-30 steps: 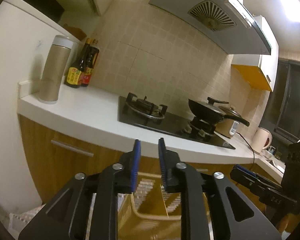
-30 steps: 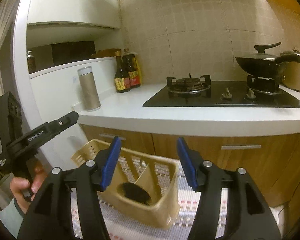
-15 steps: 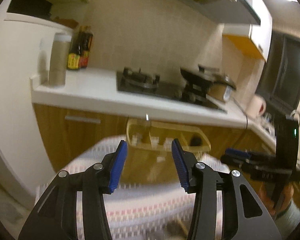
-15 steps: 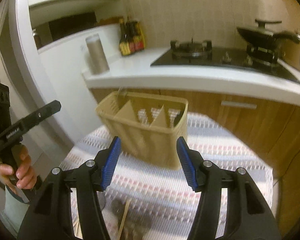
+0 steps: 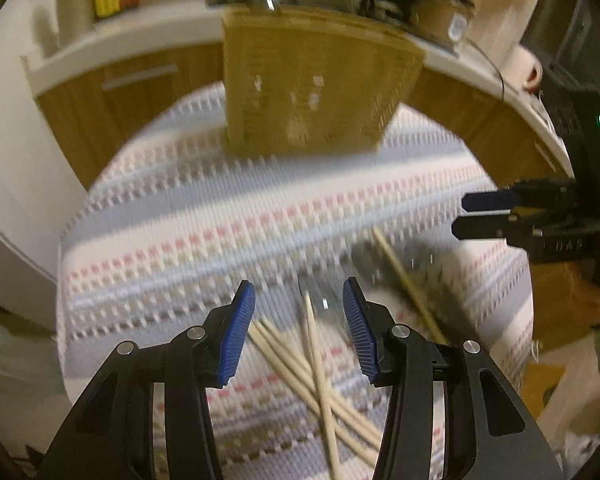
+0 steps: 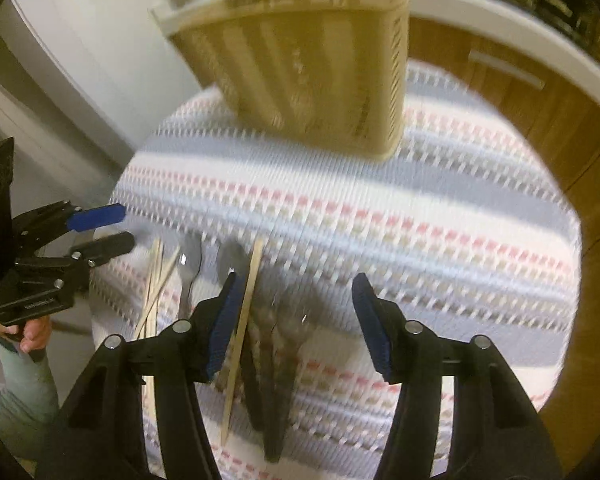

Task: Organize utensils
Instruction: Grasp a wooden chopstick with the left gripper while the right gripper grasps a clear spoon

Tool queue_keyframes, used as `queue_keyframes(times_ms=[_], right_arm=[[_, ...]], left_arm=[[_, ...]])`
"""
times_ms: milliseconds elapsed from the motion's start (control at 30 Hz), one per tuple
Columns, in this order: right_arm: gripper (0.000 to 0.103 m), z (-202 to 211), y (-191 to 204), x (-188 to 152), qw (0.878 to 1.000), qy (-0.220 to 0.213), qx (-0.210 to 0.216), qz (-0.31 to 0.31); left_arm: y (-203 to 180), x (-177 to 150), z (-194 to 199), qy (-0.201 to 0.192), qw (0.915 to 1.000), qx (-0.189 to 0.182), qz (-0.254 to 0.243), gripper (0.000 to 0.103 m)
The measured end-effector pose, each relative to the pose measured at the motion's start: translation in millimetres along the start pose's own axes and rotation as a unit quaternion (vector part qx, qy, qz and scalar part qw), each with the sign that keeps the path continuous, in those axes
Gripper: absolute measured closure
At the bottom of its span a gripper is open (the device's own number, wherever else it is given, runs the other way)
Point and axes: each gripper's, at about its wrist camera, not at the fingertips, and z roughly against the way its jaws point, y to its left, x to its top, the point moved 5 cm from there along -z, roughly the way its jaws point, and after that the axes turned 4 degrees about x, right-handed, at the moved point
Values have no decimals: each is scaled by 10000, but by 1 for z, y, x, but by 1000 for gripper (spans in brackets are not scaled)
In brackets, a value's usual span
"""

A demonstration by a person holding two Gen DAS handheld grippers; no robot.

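A tan utensil basket (image 5: 316, 84) stands on a striped cloth (image 5: 188, 240). On the cloth in front of the basket lie wooden chopsticks (image 5: 316, 364), spoons (image 6: 190, 268) and dark-handled cutlery (image 6: 270, 360). The left gripper (image 5: 299, 300) hangs over the chopsticks, half open, holding nothing. The right gripper (image 6: 296, 292), its jaws just closing a little, stands open above the cutlery, empty.
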Motion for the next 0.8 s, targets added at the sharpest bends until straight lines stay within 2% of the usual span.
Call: queue_keyframes(times_ms=[133, 267, 400, 567, 800], right_arm=[[60, -16, 0, -10, 9993, 330, -158, 4], [65, -30, -1, -22, 9972, 670, -315, 82], [68, -36, 1, -33, 9954, 835, -428, 186], [76, -43, 6, -43, 9937, 903, -572, 324], [77, -47, 9, -45, 9913, 1003, -735, 437]], left_arm=[[-1, -16, -15, 411, 9990, -57, -175, 61], [-7, -27, -24, 653, 9970, -18, -407, 62], [-12, -30, -29, 772, 9955, 44, -539, 65], [-15, -29, -36, 884, 9940, 123, -629, 69], [-23, -26, -45, 931, 9932, 173, -684, 70]])
